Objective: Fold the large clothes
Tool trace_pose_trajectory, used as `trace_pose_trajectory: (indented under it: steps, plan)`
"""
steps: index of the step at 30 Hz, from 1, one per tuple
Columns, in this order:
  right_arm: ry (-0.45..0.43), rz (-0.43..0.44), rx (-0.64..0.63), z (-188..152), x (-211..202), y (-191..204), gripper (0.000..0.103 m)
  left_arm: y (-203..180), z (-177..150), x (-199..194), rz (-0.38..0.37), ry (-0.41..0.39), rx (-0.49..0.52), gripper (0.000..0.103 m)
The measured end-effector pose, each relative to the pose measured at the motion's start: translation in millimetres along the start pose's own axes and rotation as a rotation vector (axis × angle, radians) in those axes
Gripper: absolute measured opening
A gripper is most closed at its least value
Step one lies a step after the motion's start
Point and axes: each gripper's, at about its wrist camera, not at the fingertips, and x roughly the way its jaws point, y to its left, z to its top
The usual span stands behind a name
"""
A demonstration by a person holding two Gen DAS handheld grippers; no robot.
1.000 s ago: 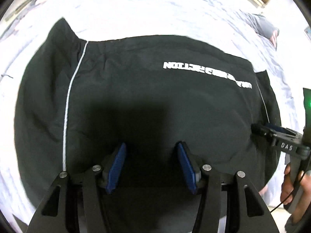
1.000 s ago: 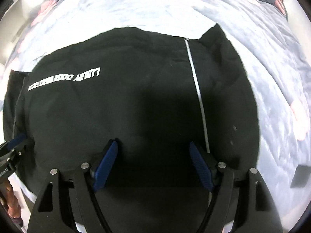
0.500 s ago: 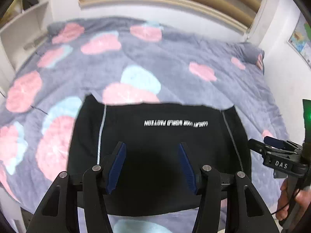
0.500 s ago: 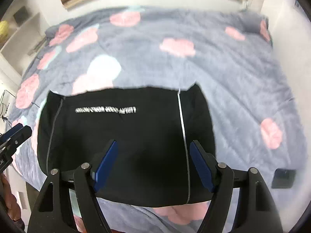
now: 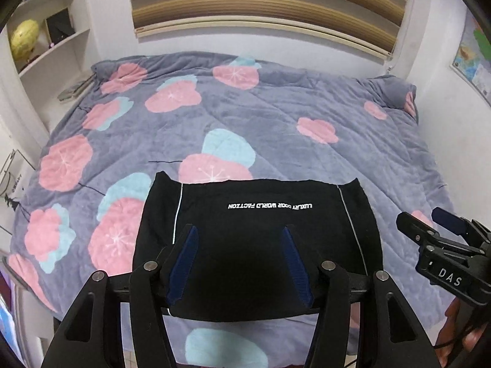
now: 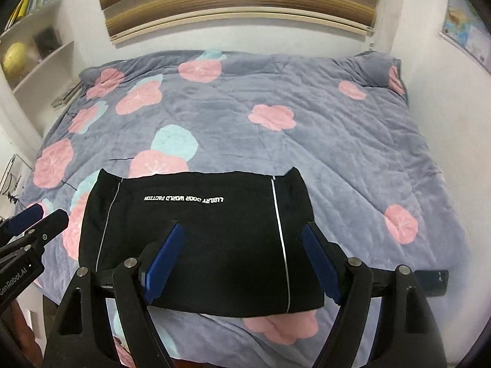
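Note:
A black garment point(image 5: 245, 263) with white side stripes and a line of white lettering lies folded into a flat rectangle at the near edge of the bed point(image 5: 276, 107). My left gripper point(image 5: 238, 230) hangs well above it, its jaws opening, nothing between the blue pads. My right gripper point(image 6: 242, 227) hangs above the same garment point(image 6: 214, 214), its jaws also opening and empty. Each gripper shows in the other's view: the right gripper point(image 5: 429, 224) at the right edge, the left gripper point(image 6: 40, 214) at the left edge.
The grey quilt point(image 6: 337, 153) with pink and blue flowers covers the whole bed. A flat dark object point(image 6: 429, 282) lies on it to the garment's right. White shelves with a yellow globe point(image 5: 23, 40) stand left; a blind point(image 5: 260, 0) hangs behind.
Both grippers have risen and tilted up from close over the garment, so the whole bed and back wall now show. The garment stays flat on the quilt. Both stay empty.

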Motion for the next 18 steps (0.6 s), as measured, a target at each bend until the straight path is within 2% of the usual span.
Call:
trace_pose_trajectory:
  steps: [3,8,18]
  plan:
    - [0.008,-0.006,-0.003,-5.5,-5.0,0.0,0.082,-3.5,-5.9,-4.3,0.020,0.004,-0.004,0.063]
    - [-0.003,-0.030,-0.015,-8.9,-10.4,-2.7,0.082,-6.4,-16.9,-7.9,0.000,0.022,-0.022,0.064]
    - [-0.003,-0.016,-0.037,-13.3,-14.0,3.2,0.082,-10.1,-27.0,-8.4,0.006,0.033,-0.012,0.064]
